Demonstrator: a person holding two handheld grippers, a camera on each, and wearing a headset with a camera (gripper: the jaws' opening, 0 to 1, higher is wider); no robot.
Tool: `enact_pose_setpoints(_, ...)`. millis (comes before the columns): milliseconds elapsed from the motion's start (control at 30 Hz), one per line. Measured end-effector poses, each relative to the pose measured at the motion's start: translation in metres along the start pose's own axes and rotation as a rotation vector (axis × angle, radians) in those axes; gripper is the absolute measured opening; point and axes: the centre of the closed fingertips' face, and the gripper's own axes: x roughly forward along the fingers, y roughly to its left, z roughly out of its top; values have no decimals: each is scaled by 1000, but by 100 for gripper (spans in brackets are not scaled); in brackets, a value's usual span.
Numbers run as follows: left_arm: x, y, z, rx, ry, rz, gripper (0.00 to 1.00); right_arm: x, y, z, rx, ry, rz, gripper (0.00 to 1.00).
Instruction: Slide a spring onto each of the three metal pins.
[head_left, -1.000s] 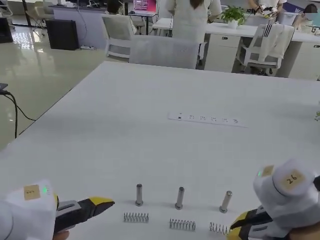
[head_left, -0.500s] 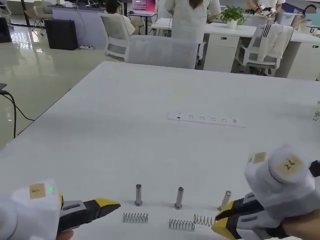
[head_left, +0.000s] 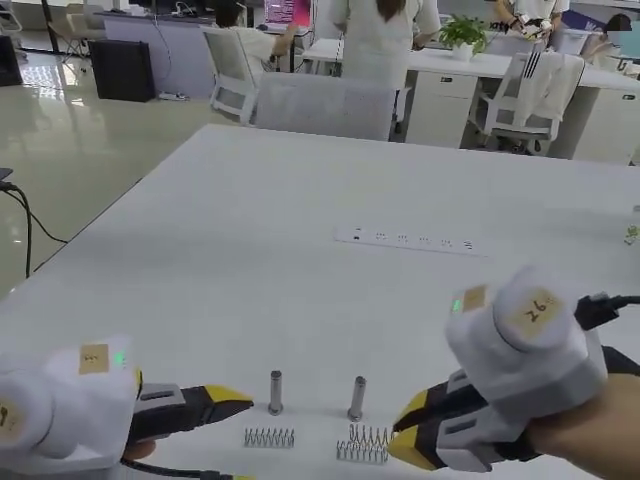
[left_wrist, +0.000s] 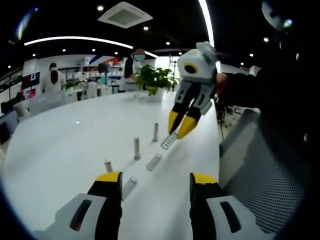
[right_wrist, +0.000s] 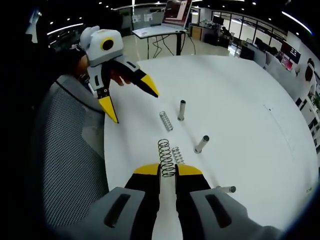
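Room: white table (head_left: 300, 200), power strip (head_left: 410, 240) mid-frame, office chairs (head_left: 325, 105) along the top.
Left gripper (head_left: 238, 404): your jaws stand apart, lower left.
Right gripper (head_left: 402, 440): your jaws are clamped on a spring (head_left: 368, 433), lower centre beside the pins (head_left: 357, 397).
Change: that spring lay on the table a second ago.

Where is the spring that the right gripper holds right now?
In the right gripper view, the held spring juts from the right gripper's shut jaws, beside the loose spring lying by the middle pin.
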Motion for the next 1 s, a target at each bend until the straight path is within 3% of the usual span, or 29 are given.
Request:
enact_pose_setpoints(533,21,-15,5,76,28,-90,41,8,12,14,-57,13,40,8)
enact_pose_setpoints(1000,33,-26,7,137,38,-140,32,15,22,18,-94,32,74,8)
